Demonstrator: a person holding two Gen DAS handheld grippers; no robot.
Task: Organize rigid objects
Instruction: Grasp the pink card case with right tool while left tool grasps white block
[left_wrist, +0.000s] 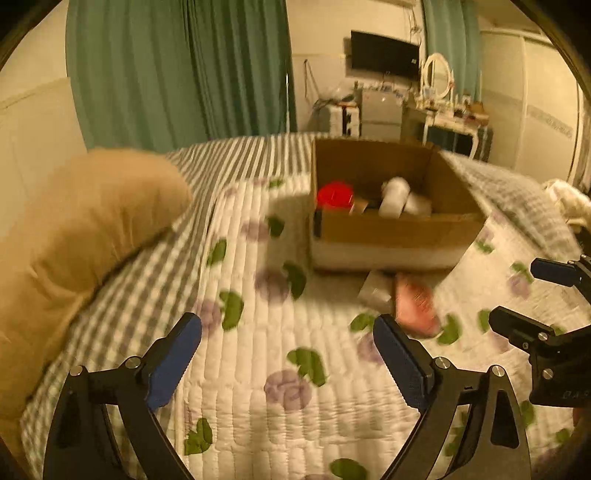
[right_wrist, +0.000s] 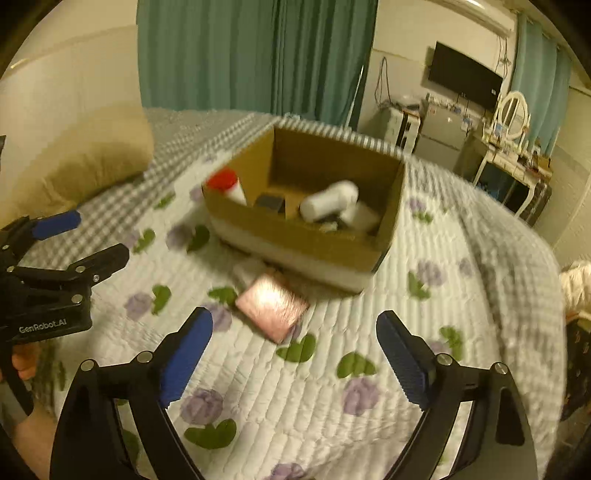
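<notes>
An open cardboard box (right_wrist: 306, 243) sits on the flowered quilt (right_wrist: 280, 391) ahead of you. Inside it stand a red-capped bottle (right_wrist: 226, 184), white bottles (right_wrist: 328, 202) and a dark item (right_wrist: 270, 202). A pink flat box (right_wrist: 272, 306) lies on the quilt just in front. Your left gripper (left_wrist: 288, 363) and right gripper (right_wrist: 294, 358) are both spread wide, holding nothing.

"GenRobot.AI" on left gripper (right_wrist: 88, 236)
</notes>
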